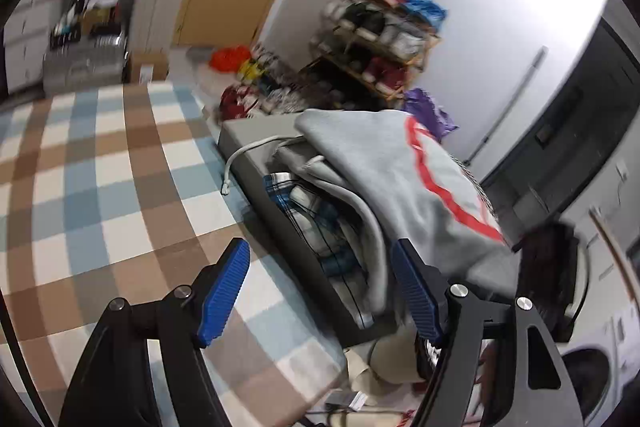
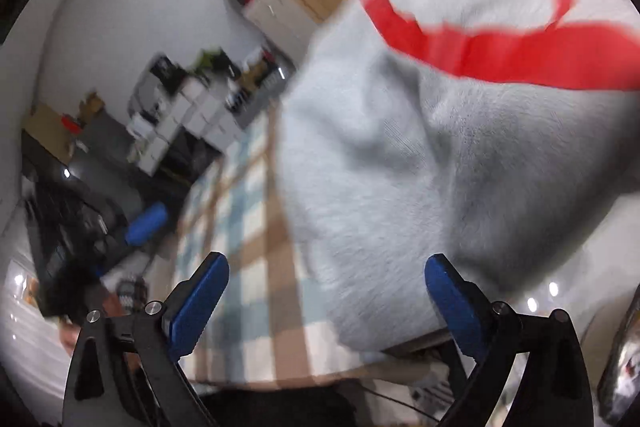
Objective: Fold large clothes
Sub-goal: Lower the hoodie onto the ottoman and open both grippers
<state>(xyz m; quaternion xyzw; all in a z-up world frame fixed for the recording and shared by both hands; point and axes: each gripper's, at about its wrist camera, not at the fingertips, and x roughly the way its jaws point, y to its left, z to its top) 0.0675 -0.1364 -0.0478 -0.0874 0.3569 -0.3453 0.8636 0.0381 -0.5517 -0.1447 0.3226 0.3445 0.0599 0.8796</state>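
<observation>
A grey sweatshirt with a red print (image 1: 400,179) lies folded on top of a pile of clothes in a dark fabric bin (image 1: 256,163), over a blue plaid garment (image 1: 308,203). My left gripper (image 1: 320,267) is open and empty, just in front of the bin's near side, above the checked tablecloth (image 1: 100,167). In the right wrist view the same grey sweatshirt (image 2: 420,155) fills the frame close up. My right gripper (image 2: 328,283) is open, its fingers either side of the sweatshirt's lower edge, holding nothing.
The bin stands at the table's right edge. A white drawstring (image 1: 240,159) hangs over its rim. Beyond are a wooden shoe rack (image 1: 380,39), a purple bag (image 1: 428,111), a door and white drawers (image 1: 28,35). The other gripper (image 2: 146,223) shows at left.
</observation>
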